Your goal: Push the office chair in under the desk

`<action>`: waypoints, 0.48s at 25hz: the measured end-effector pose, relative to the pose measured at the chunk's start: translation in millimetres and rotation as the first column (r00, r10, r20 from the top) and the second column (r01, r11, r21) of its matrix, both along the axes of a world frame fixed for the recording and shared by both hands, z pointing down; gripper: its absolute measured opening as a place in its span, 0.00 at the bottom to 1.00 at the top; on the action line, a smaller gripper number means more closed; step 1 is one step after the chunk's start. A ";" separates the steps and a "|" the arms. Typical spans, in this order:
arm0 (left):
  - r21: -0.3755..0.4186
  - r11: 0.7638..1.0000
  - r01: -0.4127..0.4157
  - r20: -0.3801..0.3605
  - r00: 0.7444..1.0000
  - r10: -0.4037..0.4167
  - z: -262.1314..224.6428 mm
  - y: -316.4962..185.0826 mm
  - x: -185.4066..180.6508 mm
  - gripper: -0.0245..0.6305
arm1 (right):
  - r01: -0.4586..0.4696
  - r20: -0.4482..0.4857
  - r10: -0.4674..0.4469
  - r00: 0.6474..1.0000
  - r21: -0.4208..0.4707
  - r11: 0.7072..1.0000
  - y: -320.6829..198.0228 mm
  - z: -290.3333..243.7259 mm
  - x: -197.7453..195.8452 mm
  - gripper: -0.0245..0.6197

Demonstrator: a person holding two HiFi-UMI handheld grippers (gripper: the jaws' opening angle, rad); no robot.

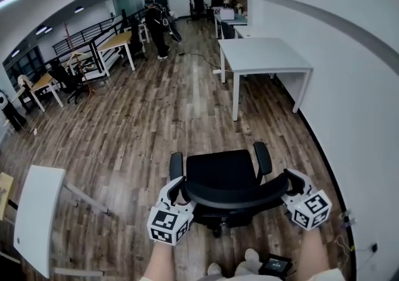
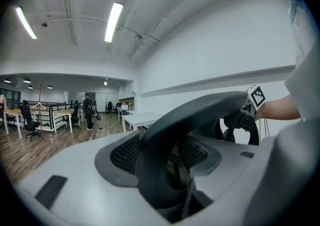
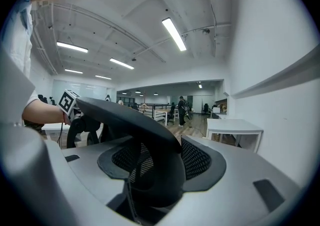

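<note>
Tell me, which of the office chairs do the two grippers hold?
The black office chair just before the person: left gripper and right gripper clamp its backrest. The other chairs stand far off.

The black office chair [image 1: 221, 172] stands upright, its seat facing the white desk [image 1: 265, 54]. It is well apart from the desk's near edge, not under it.

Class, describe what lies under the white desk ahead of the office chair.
Beneath the white desk, legs and wood floor show; in the head view its tabletop covers that space.
</note>
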State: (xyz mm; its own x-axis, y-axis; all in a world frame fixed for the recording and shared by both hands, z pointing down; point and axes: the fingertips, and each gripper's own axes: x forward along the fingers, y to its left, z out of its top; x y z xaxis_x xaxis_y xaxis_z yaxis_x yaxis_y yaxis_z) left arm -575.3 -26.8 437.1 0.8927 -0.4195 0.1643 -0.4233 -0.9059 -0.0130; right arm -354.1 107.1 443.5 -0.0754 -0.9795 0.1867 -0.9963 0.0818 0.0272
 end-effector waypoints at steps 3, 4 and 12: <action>-0.006 1.000 -0.013 0.003 1.000 0.013 0.8 -3.7 5.9 0.39 | -0.014 0.004 0.014 1.000 -0.004 1.000 1.4 0.4 1.4 0.45; -0.007 1.000 -0.016 0.004 1.000 0.016 0.9 -4.1 8.1 0.39 | -0.020 0.005 0.020 1.000 -0.004 1.000 3.1 0.6 1.7 0.45; -0.011 0.999 -0.050 0.014 0.999 0.050 1.2 3.8 28.1 0.39 | -0.059 0.012 0.059 0.998 0.008 0.998 16.7 1.4 18.0 0.45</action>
State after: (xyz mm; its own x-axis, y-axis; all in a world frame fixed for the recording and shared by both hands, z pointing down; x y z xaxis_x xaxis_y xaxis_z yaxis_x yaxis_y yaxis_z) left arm -547.2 -23.0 438.3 0.9100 -0.3727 0.1816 -0.3775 -0.9260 -0.0091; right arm -336.1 123.8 444.9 -0.0198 -0.9839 0.1777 -0.9996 0.0230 0.0157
